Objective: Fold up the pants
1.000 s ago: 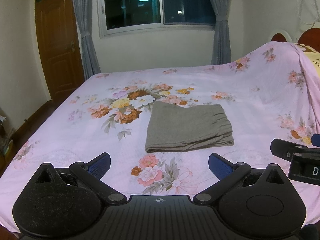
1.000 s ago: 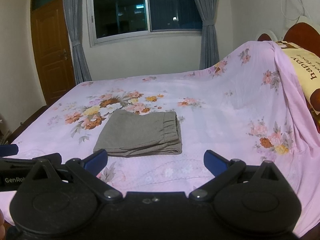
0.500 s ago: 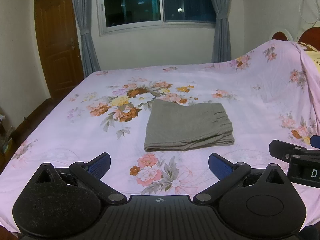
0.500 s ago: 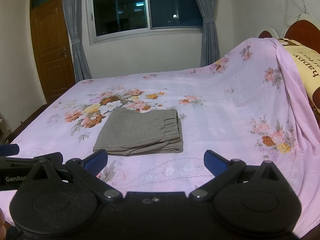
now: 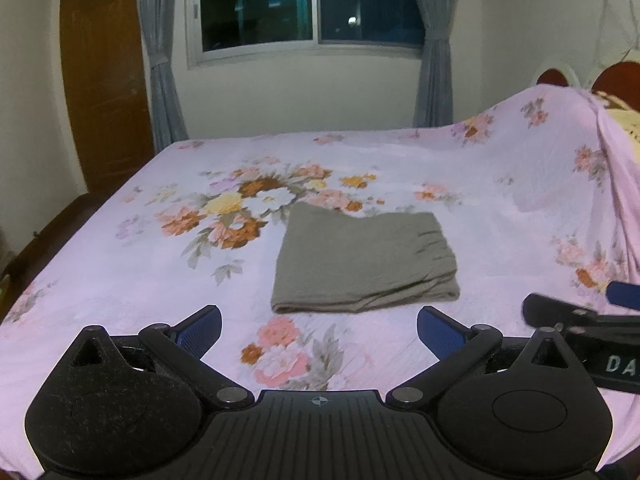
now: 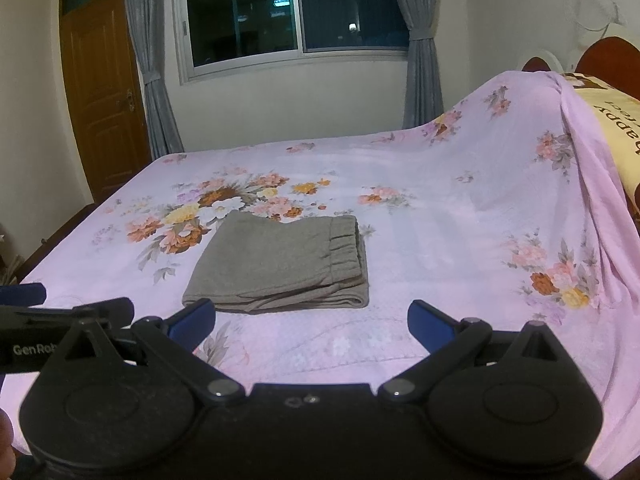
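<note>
While my left gripper (image 5: pixel 319 330) and right gripper (image 6: pixel 311 322) stand spread and empty, folded grey pants (image 5: pixel 362 266) lie ahead of my fingers; the left gripper's side reads "GenRo".

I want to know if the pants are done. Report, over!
Left tongs open, empty. Right tongs open, empty. Grey knit pants folded flat on pink floral bedsheet, untouched. Nothing in the way.

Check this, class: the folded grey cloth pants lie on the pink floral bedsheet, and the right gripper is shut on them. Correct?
Not quite. The right gripper has its jaws open and apart from the folded grey cloth pants, as the right wrist view shows. They do lie on the pink floral bedsheet.
</note>
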Available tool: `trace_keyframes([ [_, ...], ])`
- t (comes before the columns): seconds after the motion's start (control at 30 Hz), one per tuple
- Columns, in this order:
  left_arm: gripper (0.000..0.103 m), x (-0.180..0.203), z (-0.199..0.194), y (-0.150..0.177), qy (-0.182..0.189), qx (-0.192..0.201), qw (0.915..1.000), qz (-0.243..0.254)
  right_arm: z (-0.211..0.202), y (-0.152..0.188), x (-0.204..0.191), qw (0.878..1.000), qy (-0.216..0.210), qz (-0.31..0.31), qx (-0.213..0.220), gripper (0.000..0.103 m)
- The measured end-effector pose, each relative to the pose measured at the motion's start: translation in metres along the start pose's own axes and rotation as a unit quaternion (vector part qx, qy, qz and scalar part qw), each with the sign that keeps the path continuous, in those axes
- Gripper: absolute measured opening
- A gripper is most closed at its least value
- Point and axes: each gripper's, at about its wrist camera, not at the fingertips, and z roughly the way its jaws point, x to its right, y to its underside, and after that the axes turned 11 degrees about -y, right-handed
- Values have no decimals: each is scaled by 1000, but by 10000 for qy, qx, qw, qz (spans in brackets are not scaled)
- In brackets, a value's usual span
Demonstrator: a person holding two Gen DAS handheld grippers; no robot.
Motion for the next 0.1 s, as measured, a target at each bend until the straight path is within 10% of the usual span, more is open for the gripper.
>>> trace_keyframes([
  [0.1,103,4,10,-4,-22,-30,10000,18,9,-2,3,10000,28,32,-25,103],
])
